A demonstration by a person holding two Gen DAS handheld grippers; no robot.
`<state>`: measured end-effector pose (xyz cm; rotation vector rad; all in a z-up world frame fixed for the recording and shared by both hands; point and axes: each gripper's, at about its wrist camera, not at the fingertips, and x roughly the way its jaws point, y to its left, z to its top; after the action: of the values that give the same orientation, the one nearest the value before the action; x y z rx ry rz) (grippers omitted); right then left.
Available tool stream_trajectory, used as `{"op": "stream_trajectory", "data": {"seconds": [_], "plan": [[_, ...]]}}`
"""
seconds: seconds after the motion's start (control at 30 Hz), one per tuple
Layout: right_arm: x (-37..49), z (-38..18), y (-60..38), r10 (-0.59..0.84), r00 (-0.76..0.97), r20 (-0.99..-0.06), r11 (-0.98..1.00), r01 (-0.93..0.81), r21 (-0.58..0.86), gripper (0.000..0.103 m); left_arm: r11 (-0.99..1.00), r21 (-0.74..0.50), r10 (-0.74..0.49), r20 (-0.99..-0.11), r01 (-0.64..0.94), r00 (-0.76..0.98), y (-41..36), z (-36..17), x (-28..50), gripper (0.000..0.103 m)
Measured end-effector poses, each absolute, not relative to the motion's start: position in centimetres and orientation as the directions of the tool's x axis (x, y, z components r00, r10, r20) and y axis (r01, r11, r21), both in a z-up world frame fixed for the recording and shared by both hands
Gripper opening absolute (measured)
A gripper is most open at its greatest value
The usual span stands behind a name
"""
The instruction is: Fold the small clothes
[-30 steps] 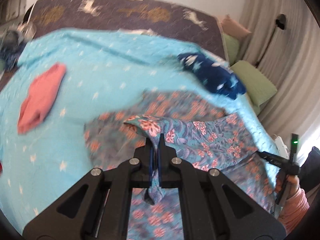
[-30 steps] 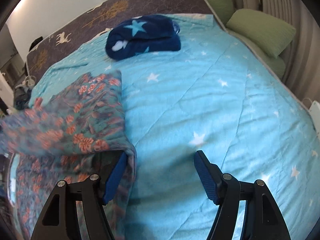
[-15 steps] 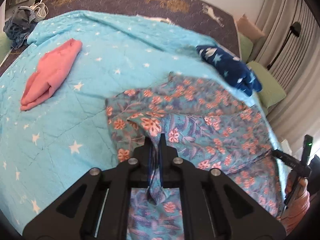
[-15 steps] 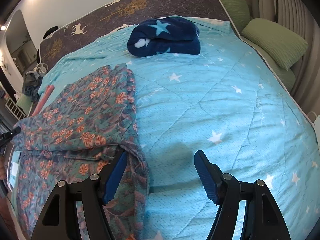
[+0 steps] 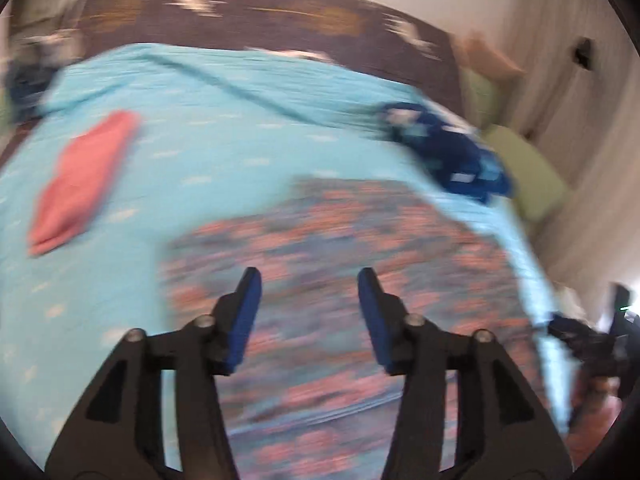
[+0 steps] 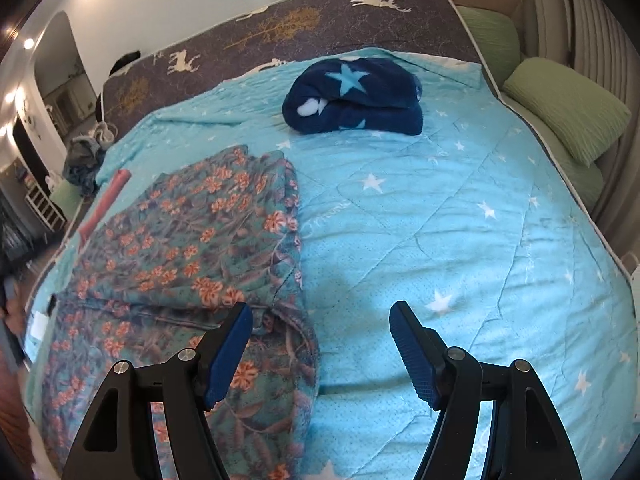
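Note:
A floral teal-and-orange garment (image 6: 192, 256) lies folded over on the light blue star quilt (image 6: 460, 220). In the blurred left wrist view the garment (image 5: 340, 240) lies under and ahead of my left gripper (image 5: 310, 312), which is open and empty above it. My right gripper (image 6: 320, 344) is open and empty, hovering at the garment's right edge, its left finger (image 6: 228, 344) over the cloth.
A folded navy star blanket (image 6: 356, 96) sits at the far side of the bed. A folded pink garment (image 5: 80, 180) lies to the left. Green pillows (image 6: 568, 108) line the right edge. My right gripper shows in the left wrist view (image 5: 592, 344).
My left gripper has opened and let go of the floral garment's fold, which now lies flat. The left camera is moving fast. My right gripper stayed open and drew back a little.

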<state>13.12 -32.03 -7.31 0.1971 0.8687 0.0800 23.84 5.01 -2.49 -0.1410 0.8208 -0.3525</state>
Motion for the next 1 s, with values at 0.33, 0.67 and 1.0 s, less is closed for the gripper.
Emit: {"op": "stream_trajectory", "data": {"seconds": [0.33, 0.67, 1.0], "plan": [[13.5, -10.4, -31.5, 0.183, 0.615, -0.767, 0.974, -0.006, 0.228, 0.073, 0.741, -0.346, -0.574, -0.772, 0.575, 0.275, -15.1, -4.8, 32.8, 0.061], [13.7, -11.2, -33.2, 0.229, 0.646, -0.729, 0.957, -0.013, 0.29, 0.078, 0.591, -0.47, -0.575, -0.816, 0.655, -0.067, -24.6, -7.9, 34.9, 0.063], [13.5, -11.3, -33.8, 0.25, 0.657, -0.711, 0.945, -0.005, 0.327, 0.079, 0.681, -0.302, -0.462, -0.884, 0.667, 0.072, -22.2, -5.6, 36.9, 0.064]]}}
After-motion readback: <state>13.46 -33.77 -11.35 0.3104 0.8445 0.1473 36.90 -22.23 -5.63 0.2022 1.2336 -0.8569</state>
